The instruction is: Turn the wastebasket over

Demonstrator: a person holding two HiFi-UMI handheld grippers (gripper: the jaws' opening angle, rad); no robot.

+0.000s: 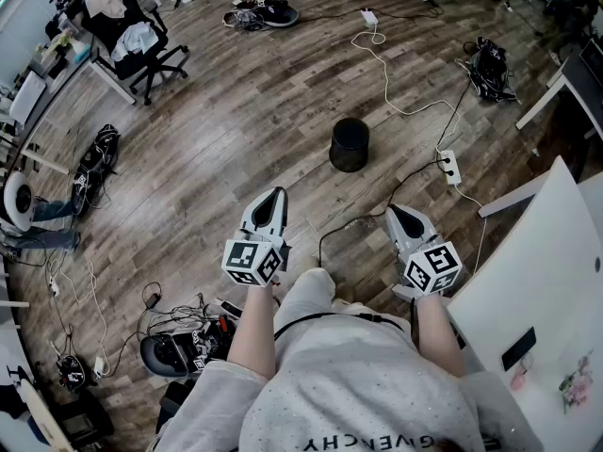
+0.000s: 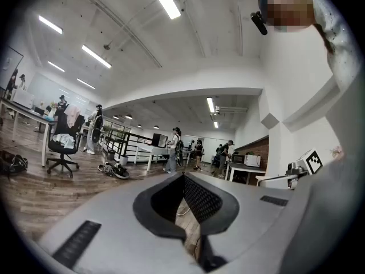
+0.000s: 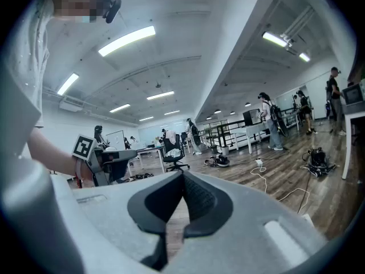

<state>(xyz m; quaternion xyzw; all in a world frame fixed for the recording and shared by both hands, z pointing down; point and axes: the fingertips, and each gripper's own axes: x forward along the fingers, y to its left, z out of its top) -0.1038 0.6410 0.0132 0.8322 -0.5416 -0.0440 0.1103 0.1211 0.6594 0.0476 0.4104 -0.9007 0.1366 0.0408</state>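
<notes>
A black round wastebasket (image 1: 349,144) stands on the wooden floor, ahead of both grippers and well apart from them. My left gripper (image 1: 277,193) is held out at the left, jaws shut with nothing between them. At the right, my right gripper (image 1: 393,209) is likewise shut and empty. In the left gripper view the left gripper (image 2: 183,178) has its pads pressed together, looking level across the room. In the right gripper view the right gripper (image 3: 182,176) also has its pads together. The wastebasket is in neither gripper view.
A white power strip (image 1: 450,166) with a white cable (image 1: 396,83) lies right of the basket. A black cable (image 1: 353,222) runs between the grippers. A white table (image 1: 537,281) stands at the right, an office chair (image 1: 141,45) far left, bags (image 1: 490,69) far right. Several people stand in the distance (image 2: 174,147).
</notes>
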